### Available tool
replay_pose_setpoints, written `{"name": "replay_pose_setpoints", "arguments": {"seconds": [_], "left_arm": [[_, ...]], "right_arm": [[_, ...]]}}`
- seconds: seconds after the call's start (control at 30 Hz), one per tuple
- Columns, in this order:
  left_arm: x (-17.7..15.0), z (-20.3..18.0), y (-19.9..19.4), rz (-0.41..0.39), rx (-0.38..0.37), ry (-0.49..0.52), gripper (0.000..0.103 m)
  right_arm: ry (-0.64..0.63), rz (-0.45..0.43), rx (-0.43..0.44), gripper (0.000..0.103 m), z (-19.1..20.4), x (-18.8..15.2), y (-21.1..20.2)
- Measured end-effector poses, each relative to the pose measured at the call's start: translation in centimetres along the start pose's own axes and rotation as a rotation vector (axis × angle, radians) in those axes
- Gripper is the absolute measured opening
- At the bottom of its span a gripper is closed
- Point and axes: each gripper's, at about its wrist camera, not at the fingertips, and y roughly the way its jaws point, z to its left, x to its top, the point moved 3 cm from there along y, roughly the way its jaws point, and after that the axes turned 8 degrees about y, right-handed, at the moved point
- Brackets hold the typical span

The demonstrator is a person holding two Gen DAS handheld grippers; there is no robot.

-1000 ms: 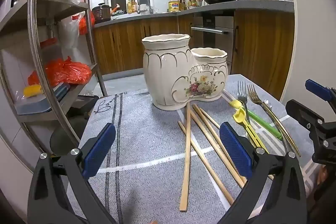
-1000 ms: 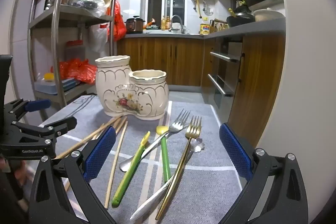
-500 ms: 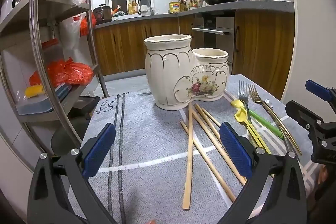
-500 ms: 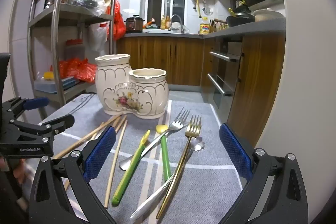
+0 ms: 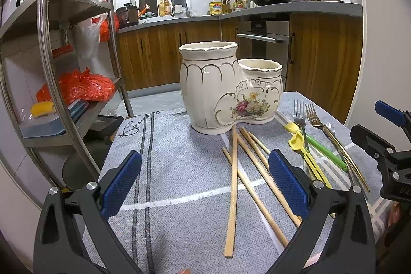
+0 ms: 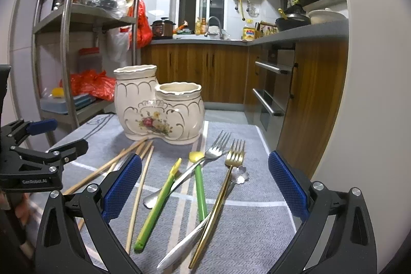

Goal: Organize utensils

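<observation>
A cream ceramic two-pot utensil holder point(image 5: 226, 91) point(image 6: 156, 107) stands at the far side of the grey cloth; both pots look empty. Several wooden chopsticks point(image 5: 233, 179) point(image 6: 137, 194) lie loose in front of it. To their right lie a silver fork point(image 6: 190, 171), a gold fork point(image 6: 218, 202), green-handled utensils point(image 6: 156, 207) point(image 5: 323, 150) and a silver spoon. My left gripper point(image 5: 204, 184) is open above the chopsticks. My right gripper point(image 6: 204, 186) is open above the forks. Both are empty.
A metal shelf rack point(image 5: 46, 48) with orange bags stands close on the left. Wooden kitchen cabinets point(image 6: 205, 71) and an oven lie beyond the table. The grey striped cloth point(image 5: 167, 158) covers the small table, whose far edge is just behind the holder.
The left gripper has drifted slightly left and a little forward, so the holder and chopsticks sit further right. The right view is almost the same. Nothing was grasped.
</observation>
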Motion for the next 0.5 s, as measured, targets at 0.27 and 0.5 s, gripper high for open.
{"name": "replay_pose_setpoints", "arguments": {"seconds": [0.27,0.5], "left_arm": [[0.18,0.21,0.00,0.000,0.000,0.001,0.098],[0.24,0.09,0.30,-0.003,0.000,0.000,0.098]], "right_arm": [[-0.002,0.002,-0.001,0.098,-0.05,0.01,0.08],[-0.003,0.002,-0.001,0.098,-0.09,-0.02,0.15]]}}
